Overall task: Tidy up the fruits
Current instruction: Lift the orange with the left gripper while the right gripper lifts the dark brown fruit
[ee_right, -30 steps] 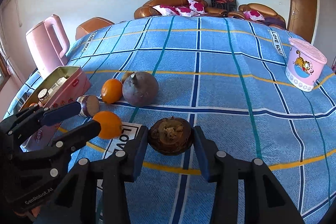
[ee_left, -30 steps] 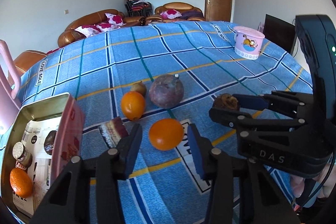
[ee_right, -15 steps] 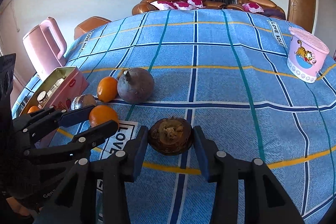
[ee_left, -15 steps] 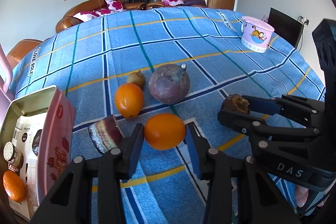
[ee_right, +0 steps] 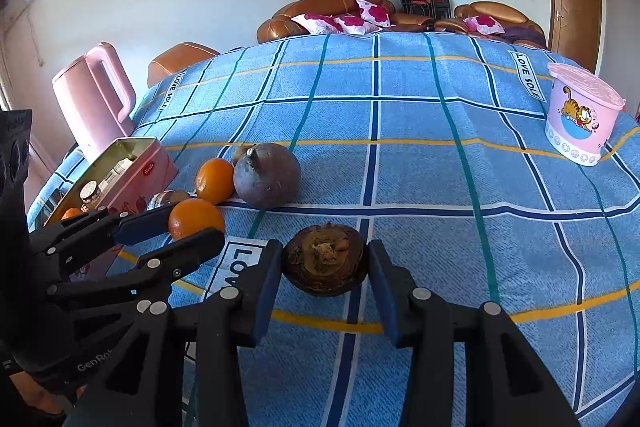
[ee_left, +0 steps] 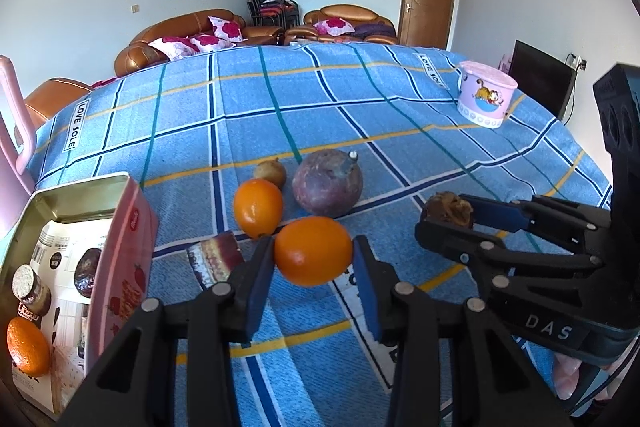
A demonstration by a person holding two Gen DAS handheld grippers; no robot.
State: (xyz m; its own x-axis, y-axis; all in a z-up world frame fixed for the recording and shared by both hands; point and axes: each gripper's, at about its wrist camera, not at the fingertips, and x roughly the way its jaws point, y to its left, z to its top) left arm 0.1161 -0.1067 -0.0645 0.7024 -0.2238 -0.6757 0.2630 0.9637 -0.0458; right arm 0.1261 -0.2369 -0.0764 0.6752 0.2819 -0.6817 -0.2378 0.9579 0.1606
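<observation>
Blue checked cloth (ee_left: 248, 115) covers the table, with a pink tin (ee_left: 120, 251) at nine o'clock. Left gripper (ee_left: 314, 259) clamps an orange (ee_left: 313, 251) between its fingers, dead centre; right gripper (ee_right: 325, 263) grips a brown fruit (ee_right: 325, 258) likewise.

Blue checked tablecloth (ee_left: 320, 99), orange fruit (ee_left: 313, 251), pink tin (ee_left: 120, 251).

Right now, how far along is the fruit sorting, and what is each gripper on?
Done: one orange lies in the pink tin.
In hand: the left gripper is clamped on an orange; the right gripper is clamped on a dark brown fruit.
Left on the blue cloth: another orange, the big purple fruit and a small brown one.
</observation>
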